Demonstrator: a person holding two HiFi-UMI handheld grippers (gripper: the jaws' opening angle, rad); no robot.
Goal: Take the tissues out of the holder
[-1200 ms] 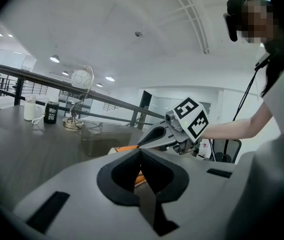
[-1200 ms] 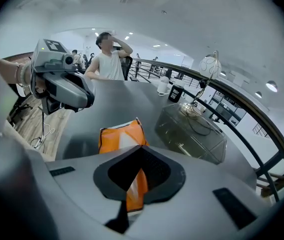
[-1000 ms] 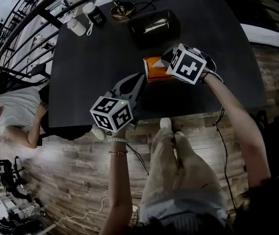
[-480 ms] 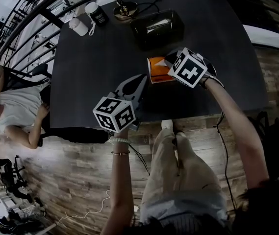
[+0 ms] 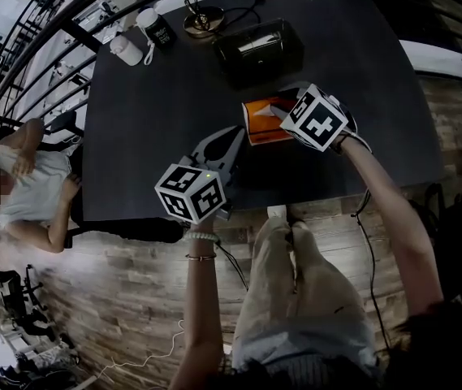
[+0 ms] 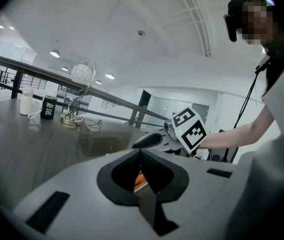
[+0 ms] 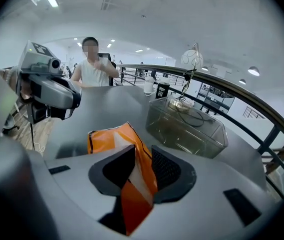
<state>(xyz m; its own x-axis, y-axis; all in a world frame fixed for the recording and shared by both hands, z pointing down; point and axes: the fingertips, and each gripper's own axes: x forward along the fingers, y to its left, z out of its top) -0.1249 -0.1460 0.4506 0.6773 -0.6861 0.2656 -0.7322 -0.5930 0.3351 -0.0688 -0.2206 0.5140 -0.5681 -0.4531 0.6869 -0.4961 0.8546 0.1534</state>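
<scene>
Two grippers are over a dark table (image 5: 157,104). Closest to the person is the left gripper (image 5: 232,136), low by the near edge. Its fingers are pressed together with nothing between them. A little farther in is the right gripper (image 7: 139,151). Its fingers are squeezed tight on one end of an orange tissue pack (image 7: 107,139) with a white stripe. The pack sits out of the holder, between the left gripper and the holder (whether it touches the table is hard to tell). Behind the pack stands the clear tissue holder (image 5: 256,47), a see-through box close to the pack but apart from it. At the far edge are a lamp (image 5: 200,19), a black mug (image 5: 159,27) and a white cup (image 5: 125,45). Off to the left side sits another person (image 5: 19,185) in a white top.
</scene>
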